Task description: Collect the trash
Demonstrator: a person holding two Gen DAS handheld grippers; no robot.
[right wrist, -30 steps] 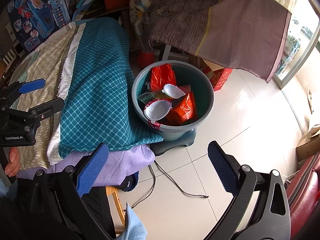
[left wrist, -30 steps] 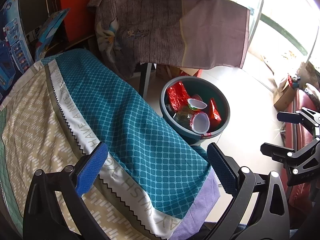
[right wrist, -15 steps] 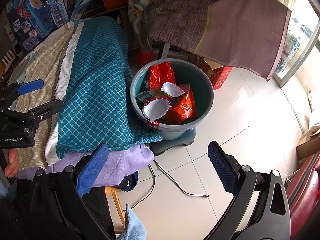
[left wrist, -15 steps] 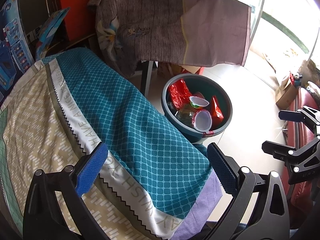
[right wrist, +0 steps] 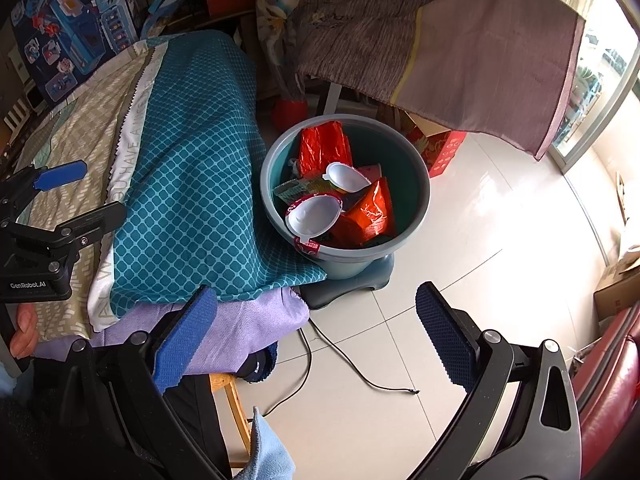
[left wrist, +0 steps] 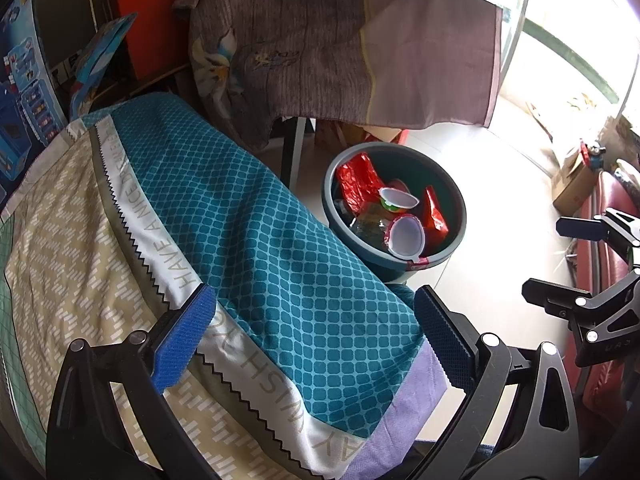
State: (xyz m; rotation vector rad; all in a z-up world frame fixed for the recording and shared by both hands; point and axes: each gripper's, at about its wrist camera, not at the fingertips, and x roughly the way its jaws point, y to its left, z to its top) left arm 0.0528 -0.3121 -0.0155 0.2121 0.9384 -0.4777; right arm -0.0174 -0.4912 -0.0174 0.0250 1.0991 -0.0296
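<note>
A grey-green round bin [right wrist: 416, 176] [left wrist: 456, 196] stands on the tiled floor beside the cloth-covered table. Inside it lie red wrappers [right wrist: 324, 146] [left wrist: 354, 180] and two white plastic cups [right wrist: 314, 216] [left wrist: 406, 234], one leaning on the near rim. My left gripper [left wrist: 316, 336] hovers open over the teal checked cloth [left wrist: 260, 240], nothing between its blue pads. My right gripper [right wrist: 316, 338] hangs open above the floor in front of the bin, also empty. Each gripper shows at the edge of the other's view.
A purple cloth [right wrist: 248, 324] hangs under the teal one at the table's corner. A brown-mauve drape [right wrist: 460, 48] covers a table behind the bin. A black cable [right wrist: 360, 376] trails on the floor. A red seat [right wrist: 608, 392] and cardboard box [right wrist: 616, 288] sit at right.
Both grippers stay open and empty. The views shifted only slightly, with the bin drifting a little in the frames.
</note>
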